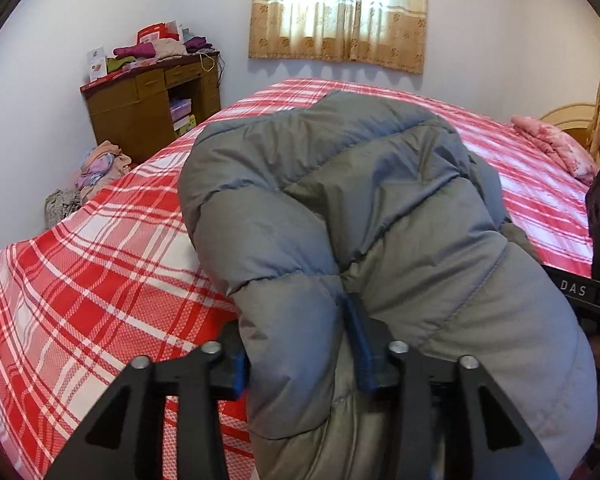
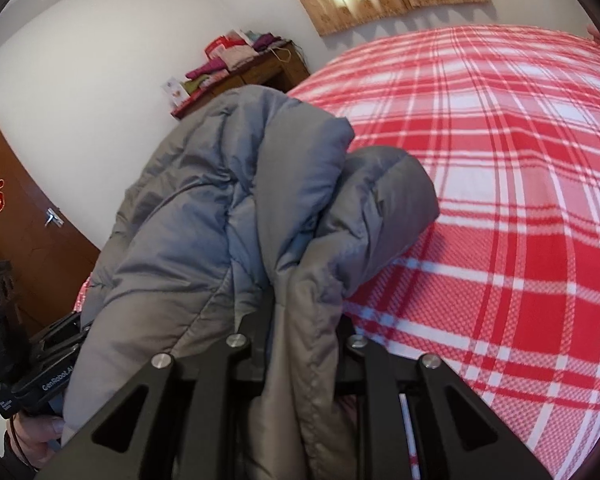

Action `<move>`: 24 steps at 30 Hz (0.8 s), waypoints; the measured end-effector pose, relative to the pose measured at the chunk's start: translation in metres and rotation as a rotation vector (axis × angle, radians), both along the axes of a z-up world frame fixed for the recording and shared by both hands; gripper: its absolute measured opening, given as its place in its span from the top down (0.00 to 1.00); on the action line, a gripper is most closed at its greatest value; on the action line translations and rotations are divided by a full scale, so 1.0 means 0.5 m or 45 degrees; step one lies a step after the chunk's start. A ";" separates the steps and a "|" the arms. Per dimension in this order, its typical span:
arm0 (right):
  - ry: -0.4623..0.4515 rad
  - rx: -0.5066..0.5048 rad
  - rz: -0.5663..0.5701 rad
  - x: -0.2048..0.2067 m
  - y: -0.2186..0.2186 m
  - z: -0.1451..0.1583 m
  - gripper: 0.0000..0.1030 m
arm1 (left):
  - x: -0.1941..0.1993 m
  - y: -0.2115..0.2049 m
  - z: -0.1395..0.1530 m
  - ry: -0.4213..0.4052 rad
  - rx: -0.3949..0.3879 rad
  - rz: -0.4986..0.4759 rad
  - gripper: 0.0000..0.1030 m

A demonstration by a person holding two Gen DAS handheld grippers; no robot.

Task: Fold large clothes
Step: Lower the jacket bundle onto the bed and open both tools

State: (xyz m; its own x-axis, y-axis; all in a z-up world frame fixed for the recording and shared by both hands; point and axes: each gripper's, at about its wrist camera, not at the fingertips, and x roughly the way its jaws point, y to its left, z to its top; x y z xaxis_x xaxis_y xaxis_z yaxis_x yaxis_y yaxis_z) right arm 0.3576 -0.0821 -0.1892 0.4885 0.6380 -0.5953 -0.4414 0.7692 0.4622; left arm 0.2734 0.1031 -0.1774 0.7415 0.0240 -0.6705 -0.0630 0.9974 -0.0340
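A puffy grey down jacket (image 1: 340, 184) lies bunched on the red and white plaid bed (image 1: 100, 280), with its near end raised over both grippers. In the left wrist view my left gripper (image 1: 300, 344) stands open. A plump fold of the jacket fills the gap between its blue pads (image 1: 360, 344) and does not look pinched. In the right wrist view my right gripper (image 2: 304, 320) is shut on a fold of the jacket (image 2: 220, 200), and the cloth hides its fingertips. The left gripper's body (image 2: 40, 360) and a hand (image 2: 36, 436) show at the left edge.
A wooden desk (image 1: 152, 100) piled with clothes stands against the far wall, with a heap of clothes (image 1: 100, 168) on the floor beside it. A pink folded cloth (image 1: 556, 148) lies at the bed's far right. A brown door (image 2: 20, 220) is at the left.
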 end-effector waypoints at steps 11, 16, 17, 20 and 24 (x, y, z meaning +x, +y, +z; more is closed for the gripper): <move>-0.014 -0.079 -0.016 -0.012 0.013 -0.007 0.76 | 0.009 0.031 -0.027 0.011 -0.038 0.088 0.18; -0.016 -0.129 -0.025 -0.014 0.017 -0.001 0.65 | 0.009 0.034 -0.024 0.023 -0.048 0.108 0.15; -0.026 -0.157 -0.044 -0.018 0.016 0.007 0.63 | 0.006 0.035 -0.018 0.029 -0.039 0.116 0.15; -0.054 -0.194 -0.083 -0.038 0.004 0.046 0.53 | -0.024 0.024 0.021 -0.005 0.046 0.159 0.15; -0.177 -0.268 -0.175 -0.116 -0.025 0.142 0.41 | -0.111 0.007 0.118 -0.148 0.074 0.151 0.15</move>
State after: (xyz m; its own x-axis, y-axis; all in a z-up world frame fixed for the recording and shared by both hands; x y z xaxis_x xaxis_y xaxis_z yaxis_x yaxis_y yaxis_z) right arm 0.2994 -0.0948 -0.1182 0.6478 0.4301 -0.6288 -0.3746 0.8985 0.2287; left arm 0.2181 0.1065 -0.1184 0.8034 0.1523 -0.5756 -0.1796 0.9837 0.0096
